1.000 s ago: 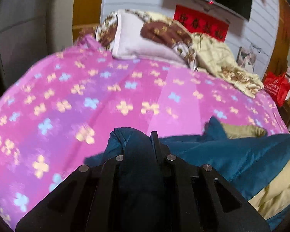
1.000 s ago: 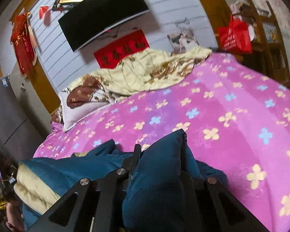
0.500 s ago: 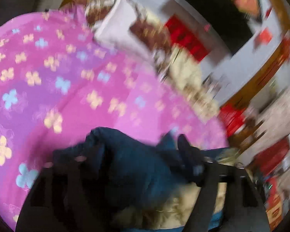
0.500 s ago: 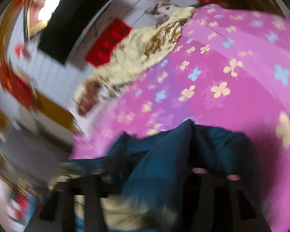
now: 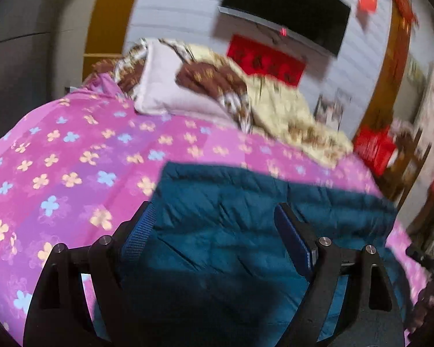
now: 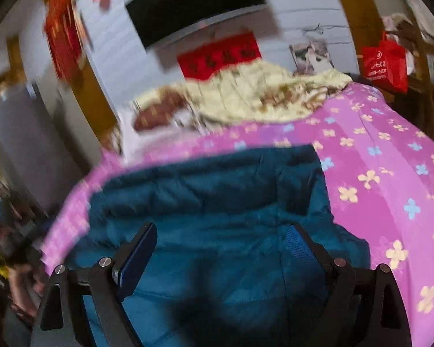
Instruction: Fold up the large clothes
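Note:
A large teal padded jacket [image 5: 246, 217] lies spread flat on the pink flowered bedspread [image 5: 72, 159]. My left gripper [image 5: 214, 211] is open, its blue-padded fingers wide apart just above the jacket's left part, holding nothing. In the right wrist view the same jacket [image 6: 231, 202] lies below my right gripper [image 6: 220, 231], which is also open and empty over its right part. The jacket's near edge is hidden under both grippers.
A pillow [image 5: 170, 86] and a crumpled yellow-brown blanket [image 5: 289, 115] lie at the head of the bed. A red bag [image 6: 384, 63] hangs by wooden furniture at the right. A dark TV [image 5: 283, 14] hangs on the wall behind. The bedspread [image 6: 390, 173] extends right of the jacket.
Both grippers held folds of the jacket a second ago. They swung it over, let go and opened; the jacket now lies flat on the bed.

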`<control>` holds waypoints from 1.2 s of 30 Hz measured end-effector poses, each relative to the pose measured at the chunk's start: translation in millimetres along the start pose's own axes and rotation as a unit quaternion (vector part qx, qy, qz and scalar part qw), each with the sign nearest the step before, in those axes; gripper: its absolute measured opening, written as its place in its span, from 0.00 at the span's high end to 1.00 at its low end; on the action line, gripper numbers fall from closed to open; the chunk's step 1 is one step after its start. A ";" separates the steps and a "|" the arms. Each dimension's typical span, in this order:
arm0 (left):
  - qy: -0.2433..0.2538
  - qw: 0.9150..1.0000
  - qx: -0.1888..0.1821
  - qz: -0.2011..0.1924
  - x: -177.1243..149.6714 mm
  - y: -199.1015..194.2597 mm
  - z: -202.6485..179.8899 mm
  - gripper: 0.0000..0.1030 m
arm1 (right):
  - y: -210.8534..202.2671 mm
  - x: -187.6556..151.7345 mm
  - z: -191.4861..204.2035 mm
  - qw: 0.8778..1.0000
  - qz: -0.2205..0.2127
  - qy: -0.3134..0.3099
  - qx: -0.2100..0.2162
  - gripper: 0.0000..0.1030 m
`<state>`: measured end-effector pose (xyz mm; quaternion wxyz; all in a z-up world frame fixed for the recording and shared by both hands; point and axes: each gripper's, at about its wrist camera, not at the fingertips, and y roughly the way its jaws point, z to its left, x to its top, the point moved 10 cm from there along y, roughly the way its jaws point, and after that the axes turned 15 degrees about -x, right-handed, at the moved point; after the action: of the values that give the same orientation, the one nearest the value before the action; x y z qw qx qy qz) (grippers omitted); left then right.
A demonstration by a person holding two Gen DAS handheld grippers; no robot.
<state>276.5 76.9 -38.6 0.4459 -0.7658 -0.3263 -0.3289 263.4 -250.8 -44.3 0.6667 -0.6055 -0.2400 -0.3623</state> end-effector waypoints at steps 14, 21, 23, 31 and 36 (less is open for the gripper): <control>-0.023 0.989 0.126 0.080 -44.7 46.5 53.4 0.18 | 102.2 -32.6 -30.7 0.990 0.125 0.002 -0.061 0.11; -0.023 0.999 0.002 0.043 -27.7 -0.3 -10.6 0.18 | 26.3 -9.4 -2.0 0.996 0.030 -0.044 -0.065 0.13; -0.005 0.999 -0.009 0.052 -39.2 -6.5 -31.1 0.18 | -3.9 -14.4 16.8 0.997 0.009 -0.055 -0.045 0.13; 0.023 0.992 0.029 0.123 -95.9 14.8 -27.4 0.15 | 13.7 -89.6 47.8 0.993 0.083 -0.079 -0.038 0.00; 0.000 0.996 0.023 0.090 -91.1 -13.8 -26.8 0.15 | 4.4 -82.4 38.7 0.993 0.072 -0.086 -0.038 0.01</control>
<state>207.9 39.4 -94.2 0.4912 -0.7815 -0.2639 -0.2798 220.1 -196.9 -103.8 0.6444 -0.6751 -0.2382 -0.2687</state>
